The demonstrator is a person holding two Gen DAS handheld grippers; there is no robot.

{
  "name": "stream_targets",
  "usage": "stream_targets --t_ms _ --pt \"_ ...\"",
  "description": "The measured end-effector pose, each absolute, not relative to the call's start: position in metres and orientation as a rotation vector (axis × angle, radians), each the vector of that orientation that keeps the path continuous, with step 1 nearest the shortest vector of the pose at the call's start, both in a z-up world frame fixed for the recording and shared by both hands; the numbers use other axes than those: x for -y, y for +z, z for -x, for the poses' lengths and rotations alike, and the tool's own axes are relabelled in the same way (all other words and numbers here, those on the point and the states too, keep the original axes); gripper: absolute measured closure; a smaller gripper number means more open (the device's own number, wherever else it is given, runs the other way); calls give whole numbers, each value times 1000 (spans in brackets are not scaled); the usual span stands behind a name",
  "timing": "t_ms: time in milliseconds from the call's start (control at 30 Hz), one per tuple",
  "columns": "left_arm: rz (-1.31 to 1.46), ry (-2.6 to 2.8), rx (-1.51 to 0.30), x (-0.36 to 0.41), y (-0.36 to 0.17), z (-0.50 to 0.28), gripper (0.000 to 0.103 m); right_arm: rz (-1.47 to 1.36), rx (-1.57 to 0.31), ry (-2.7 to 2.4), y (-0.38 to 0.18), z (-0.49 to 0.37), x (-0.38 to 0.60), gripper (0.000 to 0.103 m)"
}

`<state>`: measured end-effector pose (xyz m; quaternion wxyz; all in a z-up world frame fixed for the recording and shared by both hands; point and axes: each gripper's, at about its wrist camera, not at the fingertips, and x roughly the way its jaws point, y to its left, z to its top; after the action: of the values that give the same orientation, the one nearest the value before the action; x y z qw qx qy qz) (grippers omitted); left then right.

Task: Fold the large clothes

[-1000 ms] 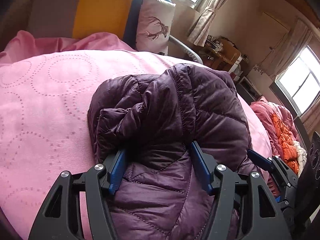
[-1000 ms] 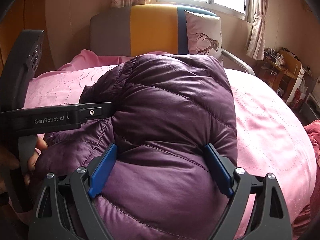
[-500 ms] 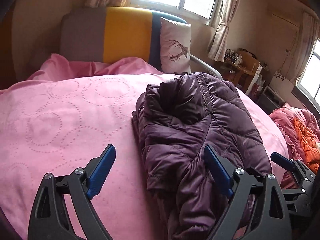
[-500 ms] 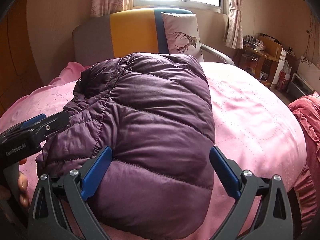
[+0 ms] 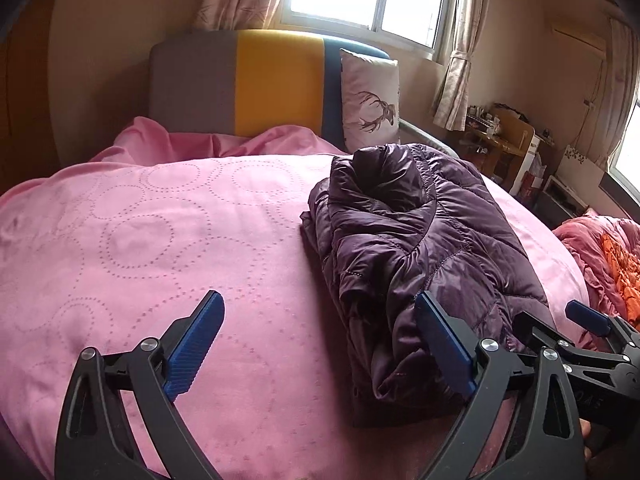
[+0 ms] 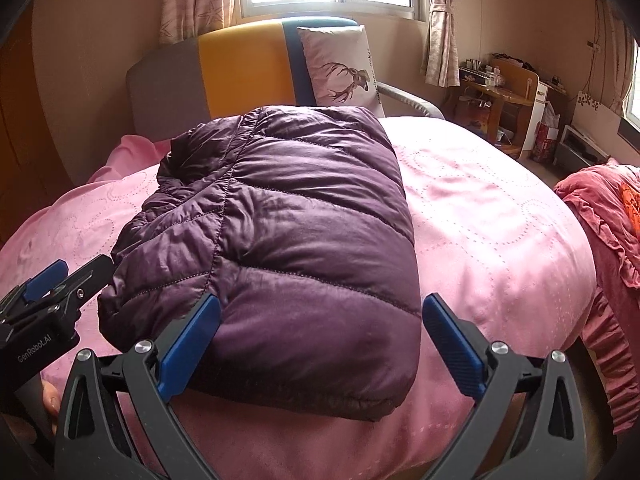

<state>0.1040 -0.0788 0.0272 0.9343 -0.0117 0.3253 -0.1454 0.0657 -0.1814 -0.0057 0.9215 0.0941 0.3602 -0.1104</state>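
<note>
A folded dark purple puffer jacket (image 5: 420,232) (image 6: 288,220) lies on the pink bedspread (image 5: 160,240) (image 6: 480,208). My left gripper (image 5: 318,304) hovers in front of the jacket's left edge, its jaws opening. Only that edge and bare bedspread show between its blue pads, and neither pad presses on anything. My right gripper (image 6: 320,304) stands over the jacket's near end, jaws also opening, with the jacket lying loose between the pads. Each gripper shows in the other's view: the right gripper (image 5: 588,320) low at the right, the left gripper (image 6: 44,292) low at the left.
A grey, yellow and blue headboard (image 5: 276,80) with a deer-print pillow (image 5: 370,100) stands at the far end of the bed. A red and orange blanket (image 6: 612,216) is heaped off the bed's right side. A wooden desk (image 6: 500,96) stands by the far wall.
Both grippers have drawn back and up off the jacket with jaws spreading wider. The left one has swung left, so the jacket now sits to the right in its view.
</note>
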Motion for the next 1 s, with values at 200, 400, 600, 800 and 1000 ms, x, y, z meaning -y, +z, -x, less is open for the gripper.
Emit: stream_targets --t_ms 200,400,600,800,1000 --pt "29 -263 -665 70 26 -91 4 -187 -695 -290 2 -34 172 2" --pt "37 -242 -675 62 22 -83 4 -203 -691 -338 1 -16 168 2" --pt "11 -220 -668 59 22 -72 4 -199 -707 -347 -2 -15 160 2" --pt "-1 -187 -657 58 24 -64 4 -212 -709 -340 -2 -17 156 2" --pt "-11 -161 -650 59 26 -59 4 -166 -658 -363 6 -13 151 2"
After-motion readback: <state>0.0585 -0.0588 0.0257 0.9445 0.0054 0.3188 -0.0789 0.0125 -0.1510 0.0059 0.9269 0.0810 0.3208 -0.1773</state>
